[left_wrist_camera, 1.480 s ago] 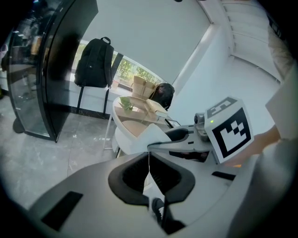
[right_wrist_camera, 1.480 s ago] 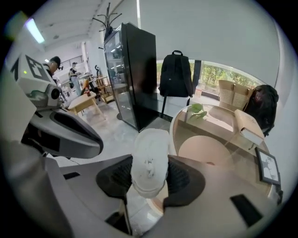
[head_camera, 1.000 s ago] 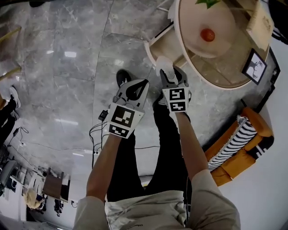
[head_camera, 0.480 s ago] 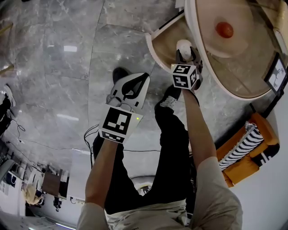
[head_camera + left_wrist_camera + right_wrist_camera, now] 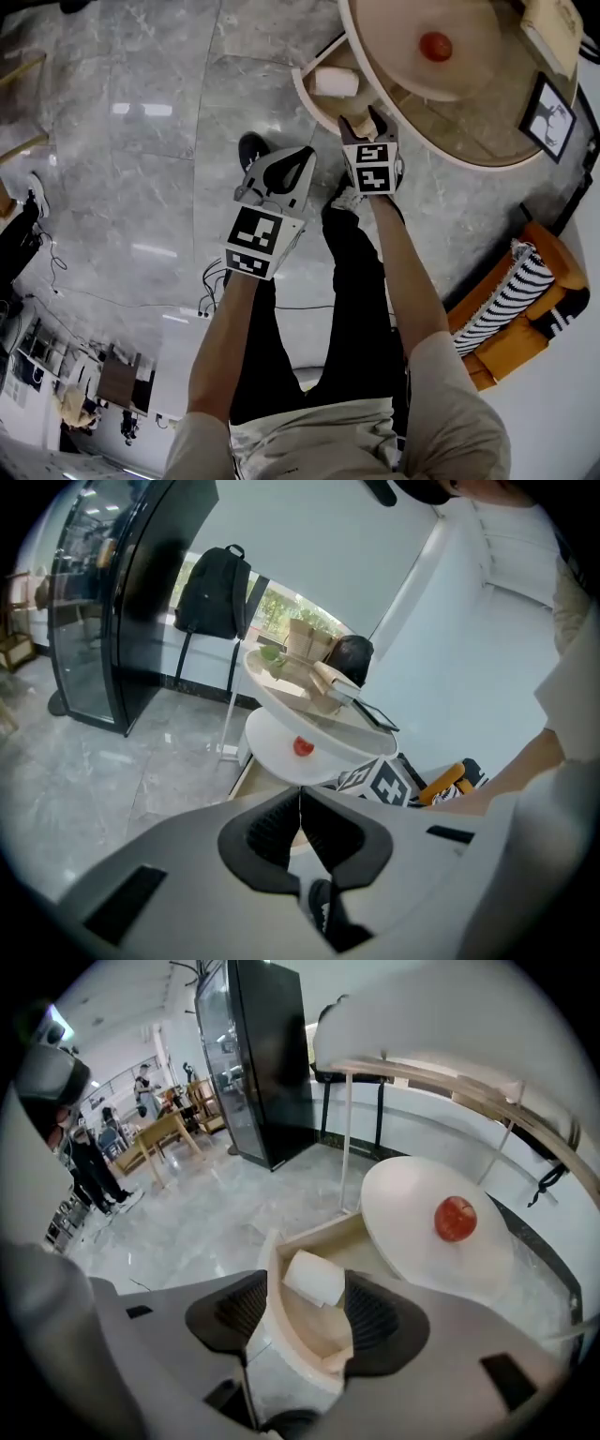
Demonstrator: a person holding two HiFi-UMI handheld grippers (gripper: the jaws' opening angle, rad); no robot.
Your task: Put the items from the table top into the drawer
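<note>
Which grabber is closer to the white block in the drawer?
Right. The right gripper hangs over the drawer's front rim, its jaws have just been opening, gripping nothing, the white block just beyond. The left gripper, shut, is off beside it over the floor.

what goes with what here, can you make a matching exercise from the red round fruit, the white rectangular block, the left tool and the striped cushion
Column one
1. red round fruit
2. white rectangular block
3. left tool
4. black-and-white striped cushion

Column two
a. jaws shut, nothing between them
b. on the orange sofa
c. lying in the open cream drawer
d. on the round white tabletop

Pairs: 1-d, 2-c, 3-a, 4-b
</note>
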